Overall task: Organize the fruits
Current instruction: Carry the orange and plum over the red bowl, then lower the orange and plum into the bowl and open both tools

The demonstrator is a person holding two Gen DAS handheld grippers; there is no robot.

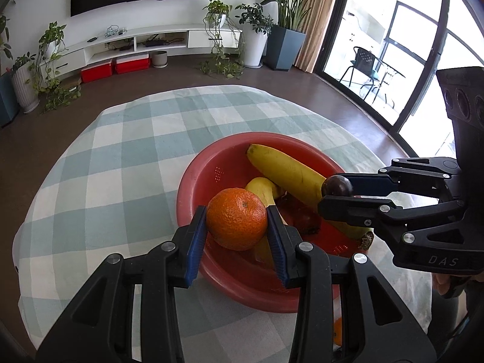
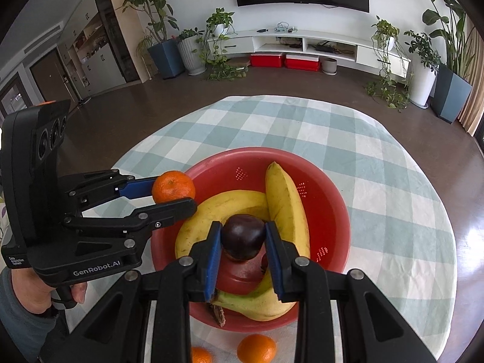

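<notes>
The left gripper [image 1: 236, 223] has its fingers clamped on an orange [image 1: 236, 218], hanging over the 8 o'clock rim of the red bowl [image 1: 211, 163]. The right gripper [image 2: 243, 237] pinches a dark plum [image 2: 243, 236] above the bowl's centre, over two bananas [image 2: 287, 202].

Both fruits are round and smooth, held only at their widest line by narrow blue pads. If the orange is let go where it hangs, it may strike the rim and roll off across the checked table [image 1: 121, 163]. The plum could bounce off a curved banana. The two grippers also sit near each other over one bowl and could knock together.

A dark reddish fruit under the bananas is hard to identify. Two more oranges [image 2: 256, 348] at 6 o'clock on the table are partly cut off.
</notes>
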